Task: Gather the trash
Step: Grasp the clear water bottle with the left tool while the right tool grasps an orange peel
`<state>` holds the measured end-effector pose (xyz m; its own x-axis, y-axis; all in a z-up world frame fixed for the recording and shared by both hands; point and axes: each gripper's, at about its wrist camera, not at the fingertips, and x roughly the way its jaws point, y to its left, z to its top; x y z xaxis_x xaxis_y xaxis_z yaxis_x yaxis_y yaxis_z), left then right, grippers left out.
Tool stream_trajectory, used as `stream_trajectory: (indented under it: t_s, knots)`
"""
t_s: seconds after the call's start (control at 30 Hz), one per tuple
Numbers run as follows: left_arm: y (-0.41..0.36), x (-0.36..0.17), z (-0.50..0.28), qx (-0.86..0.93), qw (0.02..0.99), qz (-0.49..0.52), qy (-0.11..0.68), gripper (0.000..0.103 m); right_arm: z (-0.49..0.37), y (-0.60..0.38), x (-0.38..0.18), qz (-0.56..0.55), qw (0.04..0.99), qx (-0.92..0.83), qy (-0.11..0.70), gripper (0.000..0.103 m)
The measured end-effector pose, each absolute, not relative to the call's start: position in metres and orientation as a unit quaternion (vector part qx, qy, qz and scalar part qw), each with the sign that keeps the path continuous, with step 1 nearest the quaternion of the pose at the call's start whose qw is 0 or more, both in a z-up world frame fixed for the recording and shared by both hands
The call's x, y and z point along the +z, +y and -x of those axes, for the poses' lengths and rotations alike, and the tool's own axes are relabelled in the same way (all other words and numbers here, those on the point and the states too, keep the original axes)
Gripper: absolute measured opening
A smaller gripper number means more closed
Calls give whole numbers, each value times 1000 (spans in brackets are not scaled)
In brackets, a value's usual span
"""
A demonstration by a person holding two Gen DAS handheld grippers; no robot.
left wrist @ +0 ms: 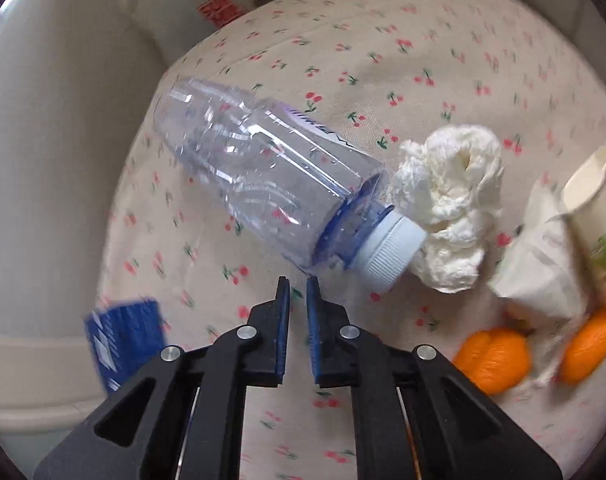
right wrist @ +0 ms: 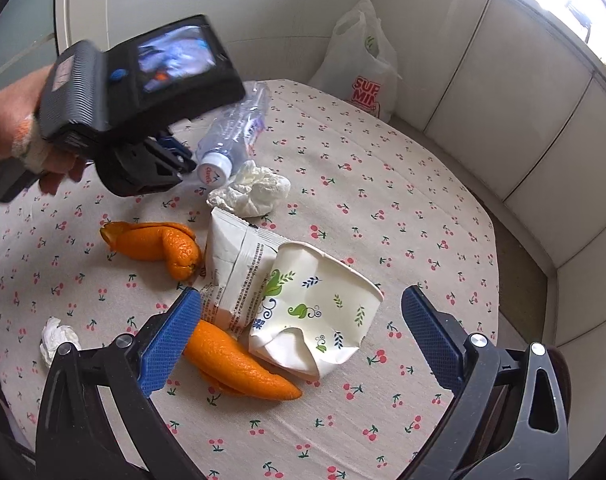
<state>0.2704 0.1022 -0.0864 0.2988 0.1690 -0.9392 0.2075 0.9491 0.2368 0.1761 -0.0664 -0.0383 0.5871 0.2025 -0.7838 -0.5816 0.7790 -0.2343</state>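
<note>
A clear plastic bottle (left wrist: 263, 176) with a white cap lies on its side on the cherry-print tablecloth (left wrist: 383, 60). Its cap touches a crumpled white tissue (left wrist: 447, 200). My left gripper (left wrist: 298, 282) is shut with nothing between its fingers, and its tips sit just short of the bottle's shoulder. The right wrist view shows the same bottle (right wrist: 235, 132) and tissue (right wrist: 255, 192). There my right gripper (right wrist: 302, 296) stands wide open above a crushed paper cup (right wrist: 315, 312), a white wrapper (right wrist: 235, 264) and an orange peel (right wrist: 239, 364).
A second orange peel (right wrist: 155, 244) and a small tissue wad (right wrist: 57, 340) lie at the left of the table. A white plastic bag (right wrist: 363, 64) stands at the far corner by the wall. A blurred blue packet (left wrist: 123, 340) shows at the table's left edge.
</note>
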Motion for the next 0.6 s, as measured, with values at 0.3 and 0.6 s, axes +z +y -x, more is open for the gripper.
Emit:
stream_trajectory:
  t_s: [0.3,0.6]
  knots:
    - [175,-50,-250,38,807,215,549,57,-180,-80,-39,218,861,217,405,96]
    - [190,-53,-321,102,798,341,487,76,-187,-79,-39,192,867,222,403,96]
